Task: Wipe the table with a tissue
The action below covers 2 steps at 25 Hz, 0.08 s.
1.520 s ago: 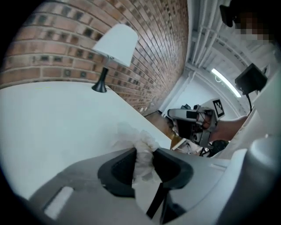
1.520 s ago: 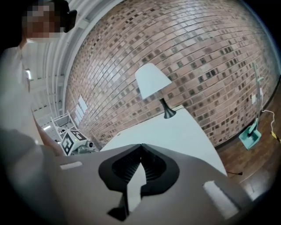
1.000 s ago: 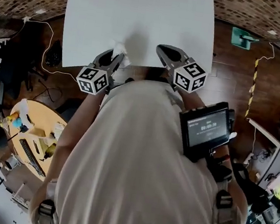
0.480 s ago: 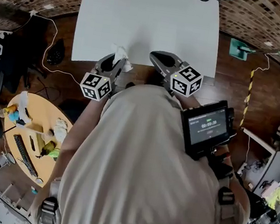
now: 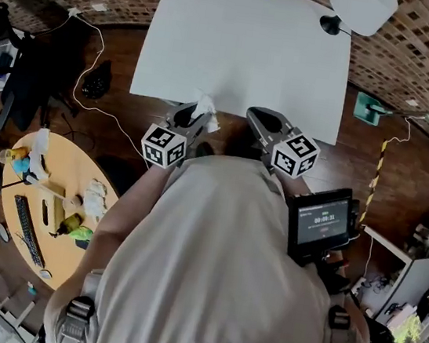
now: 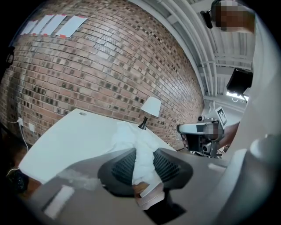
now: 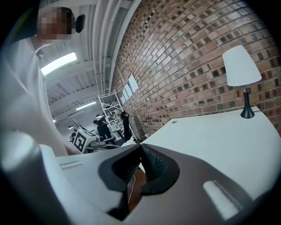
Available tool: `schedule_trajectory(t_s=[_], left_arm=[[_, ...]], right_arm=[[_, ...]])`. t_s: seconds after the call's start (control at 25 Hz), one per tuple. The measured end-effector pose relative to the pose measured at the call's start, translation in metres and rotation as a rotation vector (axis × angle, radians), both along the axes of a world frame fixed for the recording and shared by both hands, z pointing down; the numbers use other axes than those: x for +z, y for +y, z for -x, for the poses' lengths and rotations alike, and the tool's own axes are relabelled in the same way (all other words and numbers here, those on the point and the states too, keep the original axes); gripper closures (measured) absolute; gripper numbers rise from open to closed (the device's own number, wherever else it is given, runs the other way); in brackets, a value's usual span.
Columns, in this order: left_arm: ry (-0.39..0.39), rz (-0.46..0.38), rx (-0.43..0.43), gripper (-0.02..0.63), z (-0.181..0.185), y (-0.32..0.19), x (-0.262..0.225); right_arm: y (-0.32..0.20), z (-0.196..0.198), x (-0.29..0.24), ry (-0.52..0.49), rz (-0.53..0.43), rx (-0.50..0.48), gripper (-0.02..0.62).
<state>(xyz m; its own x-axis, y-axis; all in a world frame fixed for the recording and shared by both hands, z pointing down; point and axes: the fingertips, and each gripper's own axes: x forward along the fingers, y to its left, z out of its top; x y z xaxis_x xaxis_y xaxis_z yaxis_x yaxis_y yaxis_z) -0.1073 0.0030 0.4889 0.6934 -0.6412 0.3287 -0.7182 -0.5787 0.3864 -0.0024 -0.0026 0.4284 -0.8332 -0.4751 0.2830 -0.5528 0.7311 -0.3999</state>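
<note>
You've drawn both grippers back to the table (image 5: 240, 44) edge: your left gripper (image 5: 193, 118) pinches the tissue (image 5: 205, 108); your right gripper (image 5: 259, 119), at its 3 o'clock, is closed and empty.

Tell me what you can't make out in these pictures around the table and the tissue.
- Head view: lamp cut off by the top edge.
- Head view: screen print too small to read.
- Head view: torso hides both hands.
- Left gripper view: the left gripper pads cover the tissue lower part.
</note>
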Motion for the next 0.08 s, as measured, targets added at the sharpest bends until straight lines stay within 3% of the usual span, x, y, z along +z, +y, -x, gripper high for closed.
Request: schedule_trajectory(t_s=[0.08], left_arm=[[0.005, -0.003, 0.015, 0.480, -0.0029, 0.0026, -0.0015]], right_arm=[[0.0053, -0.0025, 0.0018, 0.006, 0.010, 0.016, 0.588]])
